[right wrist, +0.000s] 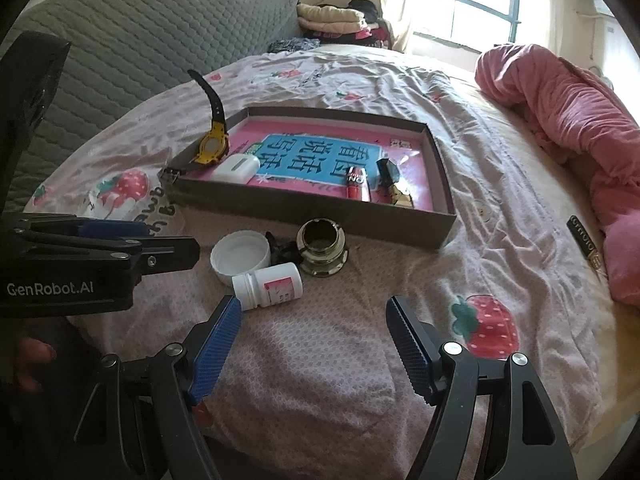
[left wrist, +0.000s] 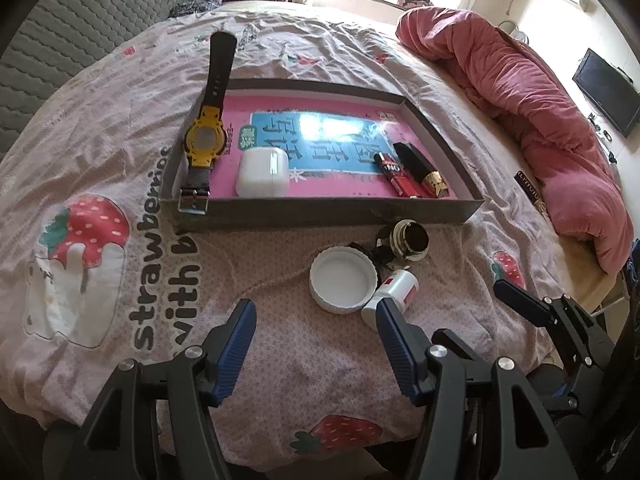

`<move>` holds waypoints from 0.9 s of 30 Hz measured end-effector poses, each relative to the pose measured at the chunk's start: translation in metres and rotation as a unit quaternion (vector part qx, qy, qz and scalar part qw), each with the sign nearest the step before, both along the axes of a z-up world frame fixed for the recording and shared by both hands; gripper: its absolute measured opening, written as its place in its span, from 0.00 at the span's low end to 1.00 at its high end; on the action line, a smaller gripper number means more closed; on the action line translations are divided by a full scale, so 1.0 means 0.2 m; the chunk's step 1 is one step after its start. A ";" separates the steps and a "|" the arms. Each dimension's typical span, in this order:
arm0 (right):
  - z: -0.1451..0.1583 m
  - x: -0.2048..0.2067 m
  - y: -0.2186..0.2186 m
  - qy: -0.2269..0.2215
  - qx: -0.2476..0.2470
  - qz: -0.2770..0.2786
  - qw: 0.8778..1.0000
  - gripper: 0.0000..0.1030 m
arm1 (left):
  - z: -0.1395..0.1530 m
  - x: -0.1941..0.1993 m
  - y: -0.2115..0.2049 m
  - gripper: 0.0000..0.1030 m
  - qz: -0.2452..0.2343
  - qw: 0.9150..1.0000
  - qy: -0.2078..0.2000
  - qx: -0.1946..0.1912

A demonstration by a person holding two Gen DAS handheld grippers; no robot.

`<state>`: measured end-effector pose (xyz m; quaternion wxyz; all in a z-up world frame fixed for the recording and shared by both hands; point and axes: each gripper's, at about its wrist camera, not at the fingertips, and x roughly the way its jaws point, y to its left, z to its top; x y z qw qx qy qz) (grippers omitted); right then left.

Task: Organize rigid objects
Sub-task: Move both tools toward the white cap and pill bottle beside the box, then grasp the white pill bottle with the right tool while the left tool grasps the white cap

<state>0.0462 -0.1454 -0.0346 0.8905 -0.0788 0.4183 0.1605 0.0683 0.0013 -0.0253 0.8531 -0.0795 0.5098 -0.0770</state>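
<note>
A shallow brown tray (left wrist: 320, 210) (right wrist: 304, 206) with a pink and blue book inside lies on the bed. It holds a yellow watch (left wrist: 204, 142) (right wrist: 212, 146) draped over its left wall, a white earbud case (left wrist: 262, 172) (right wrist: 236, 166), a red tube (left wrist: 394, 172) (right wrist: 357, 182) and a black and gold lipstick (left wrist: 422, 168) (right wrist: 394, 184). In front of the tray lie a white lid (left wrist: 342, 280) (right wrist: 240, 256), a white pill bottle (left wrist: 394, 294) (right wrist: 268, 286), a dark glass jar (left wrist: 408, 242) (right wrist: 322, 250) and a small black object (left wrist: 374, 254) (right wrist: 282, 250). My left gripper (left wrist: 316, 320) is open and empty just before the lid. My right gripper (right wrist: 314, 316) is open and empty, close to the bottle.
A rumpled pink quilt (left wrist: 532, 112) (right wrist: 568, 136) lies along the right of the bed. A black and gold tube (left wrist: 530, 192) (right wrist: 584, 244) rests beside it. A grey quilted headboard (right wrist: 132, 40) stands at the left. Folded clothes (right wrist: 332, 18) sit at the back.
</note>
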 end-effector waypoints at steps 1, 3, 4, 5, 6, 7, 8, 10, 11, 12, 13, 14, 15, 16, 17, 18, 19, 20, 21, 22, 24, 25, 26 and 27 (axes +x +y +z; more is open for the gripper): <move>-0.01 0.01 0.01 0.003 0.000 0.002 1.000 0.74 | -0.01 0.01 0.00 0.60 -0.001 1.000 0.003 -0.001; -0.04 0.02 0.02 0.006 0.000 0.008 1.000 0.74 | -0.03 0.02 0.00 0.60 -0.002 1.000 0.006 -0.002; -0.05 0.03 0.04 0.007 -0.001 0.013 1.000 0.74 | -0.03 0.03 0.00 0.60 -0.001 1.000 0.008 -0.004; -0.06 0.04 0.05 0.008 -0.003 0.017 1.000 0.74 | -0.03 0.04 0.01 0.60 -0.001 1.000 0.008 -0.005; -0.07 0.04 0.06 0.009 -0.003 0.020 1.000 0.74 | -0.04 0.04 0.02 0.60 0.001 1.000 0.009 -0.006; -0.08 0.05 0.07 0.010 -0.003 0.023 1.000 0.74 | -0.04 0.05 0.02 0.60 0.001 1.000 0.009 -0.007; -0.09 0.06 0.08 0.010 -0.004 0.025 1.000 0.74 | -0.04 0.05 0.03 0.60 0.002 1.000 0.009 -0.010; -0.11 0.08 0.09 0.012 -0.004 0.031 0.999 0.74 | -0.05 0.06 0.04 0.60 0.002 1.000 0.011 -0.013; -0.12 0.09 0.10 0.012 -0.005 0.032 0.999 0.74 | -0.06 0.07 0.04 0.60 0.001 1.000 0.012 -0.013; -0.13 0.10 0.10 0.014 -0.007 0.032 0.999 0.74 | -0.06 0.07 0.05 0.60 0.001 1.000 0.012 -0.012; -0.14 0.11 0.10 0.016 -0.008 0.034 0.999 0.74 | -0.07 0.08 0.05 0.60 0.001 1.000 0.013 -0.011; -0.15 0.12 0.11 0.016 -0.007 0.036 0.999 0.74 | -0.08 0.08 0.05 0.60 0.000 1.000 0.016 -0.013; -0.16 0.13 0.11 0.017 -0.007 0.038 0.999 0.74 | -0.08 0.09 0.05 0.60 0.000 1.000 0.018 -0.015; -0.17 0.14 0.11 0.019 -0.006 0.040 0.999 0.74 | -0.09 0.09 0.05 0.60 -0.001 1.000 0.020 -0.018; -0.17 0.14 0.11 0.019 -0.006 0.042 0.999 0.74 | -0.10 0.09 0.05 0.60 -0.002 1.000 0.022 -0.022; -0.18 0.15 0.11 0.019 -0.007 0.043 0.999 0.74 | -0.10 0.10 0.05 0.60 -0.003 0.999 0.022 -0.022; -0.18 0.16 0.12 0.019 -0.007 0.045 0.999 0.74 | -0.10 0.10 0.05 0.60 -0.004 0.999 0.023 -0.023; -0.19 0.17 0.12 0.020 -0.007 0.046 0.999 0.74 | -0.11 0.11 0.05 0.60 -0.005 0.999 0.023 -0.023; -0.20 0.17 0.13 0.020 -0.007 0.047 0.999 0.74 | -0.12 0.11 0.04 0.60 -0.005 0.999 0.025 -0.024; -0.21 0.18 0.13 0.021 -0.006 0.049 0.999 0.74 | -0.12 0.11 0.04 0.60 -0.005 0.999 0.026 -0.026; -0.22 0.19 0.14 0.021 -0.006 0.052 0.998 0.74 | -0.13 0.13 0.03 0.60 -0.006 0.999 0.028 -0.030; -0.22 0.19 0.14 0.021 -0.004 0.055 0.998 0.74 | -0.13 0.13 0.03 0.60 -0.008 0.999 0.029 -0.031; -0.22 0.19 0.14 0.021 -0.002 0.056 0.998 0.74 | -0.14 0.14 0.02 0.60 -0.009 0.999 0.030 -0.032; -0.22 0.20 0.13 0.020 -0.001 0.057 0.998 0.74 | -0.14 0.14 0.02 0.60 -0.010 0.999 0.030 -0.032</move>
